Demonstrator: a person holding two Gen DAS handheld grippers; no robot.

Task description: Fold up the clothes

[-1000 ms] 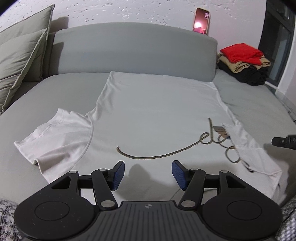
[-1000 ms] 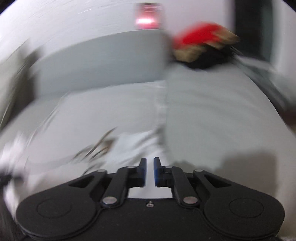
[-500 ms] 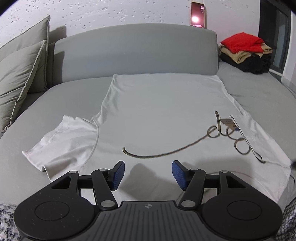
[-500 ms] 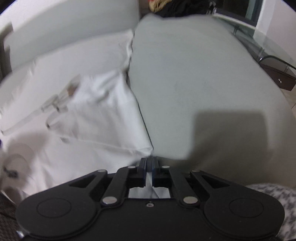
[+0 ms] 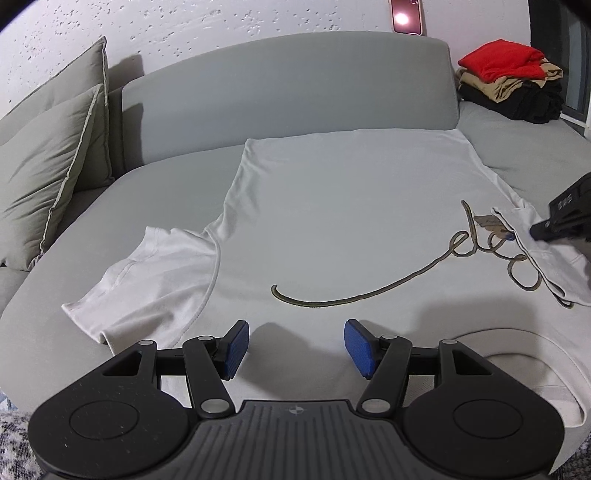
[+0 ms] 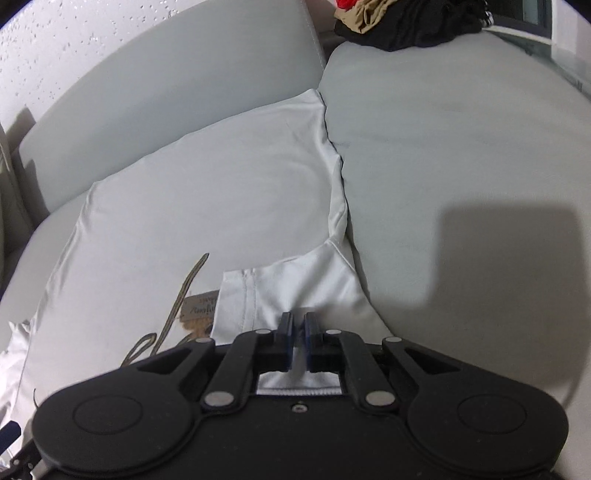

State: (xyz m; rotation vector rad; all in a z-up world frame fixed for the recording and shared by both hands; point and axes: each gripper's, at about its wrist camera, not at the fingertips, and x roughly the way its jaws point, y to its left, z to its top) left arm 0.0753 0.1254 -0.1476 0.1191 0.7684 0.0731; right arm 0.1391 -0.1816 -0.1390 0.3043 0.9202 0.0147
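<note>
We work over a grey sofa [image 5: 369, 92] whose wide seat carries a white T-shirt [image 5: 332, 221] spread flat, just ahead of our left gripper [image 5: 295, 347], whose fingers stand well apart above the shirt's near edge. Our right gripper [image 6: 298, 332] has its fingers pressed together on the shirt's folded-over sleeve [image 6: 288, 284]. Beyond the fingers rises the curved backrest against a speckled white wall [image 5: 184, 33]; grey cushions [image 5: 48, 166] lean far to their left, and a pile of folded clothes [image 5: 513, 81], red on top, sits far to their right.
</note>
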